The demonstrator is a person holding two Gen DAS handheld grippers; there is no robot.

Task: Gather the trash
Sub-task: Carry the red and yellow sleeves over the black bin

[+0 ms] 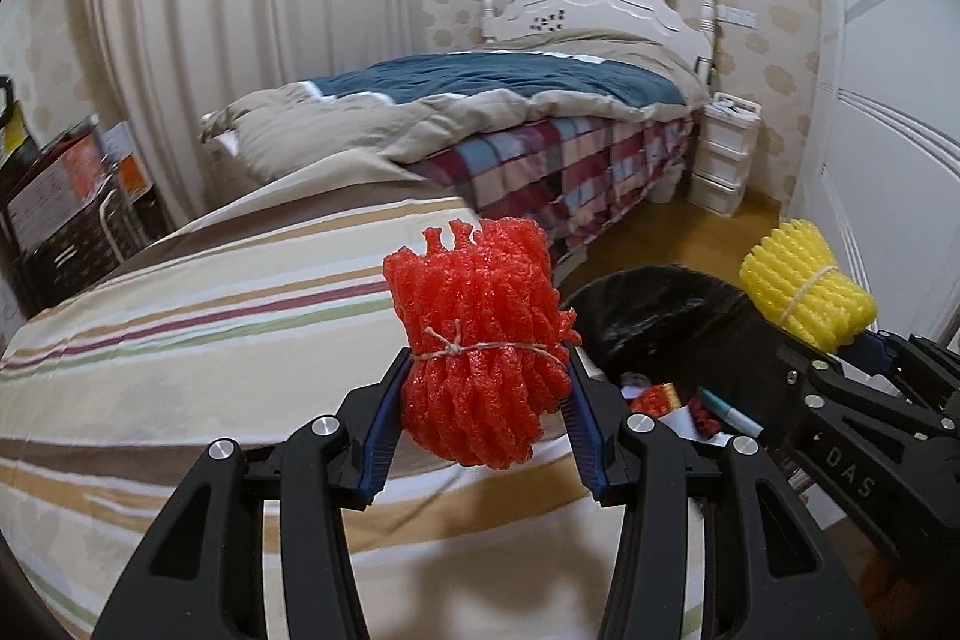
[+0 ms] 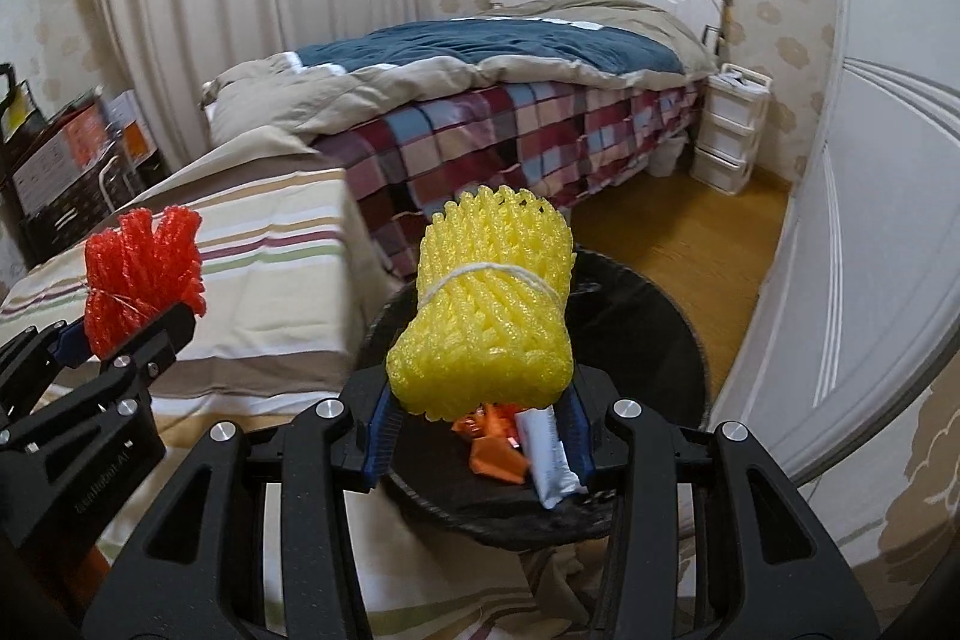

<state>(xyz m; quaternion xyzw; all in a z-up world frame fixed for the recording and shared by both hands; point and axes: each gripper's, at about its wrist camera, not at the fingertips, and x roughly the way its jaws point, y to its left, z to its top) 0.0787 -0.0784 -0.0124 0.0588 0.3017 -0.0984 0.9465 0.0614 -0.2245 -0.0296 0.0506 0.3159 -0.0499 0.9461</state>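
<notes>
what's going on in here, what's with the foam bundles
A person is collecting trash with a handheld gripper in each hand. The left gripper is clamped on a red foam net bundle above the striped bedding. The right gripper holds a yellow foam net bundle over the black bin, which already has scraps inside. Neither bundle is dropped yet.

Red foam net bundle [image 1: 480, 340], yellow foam net bundle [image 2: 486, 316], black bin [image 2: 654, 340], cream striped sheet [image 1: 198, 340], plaid bedspread [image 2: 510, 136], teal-and-beige quilt [image 1: 480, 88], blue-padded black gripper [image 1: 483, 418].
</notes>
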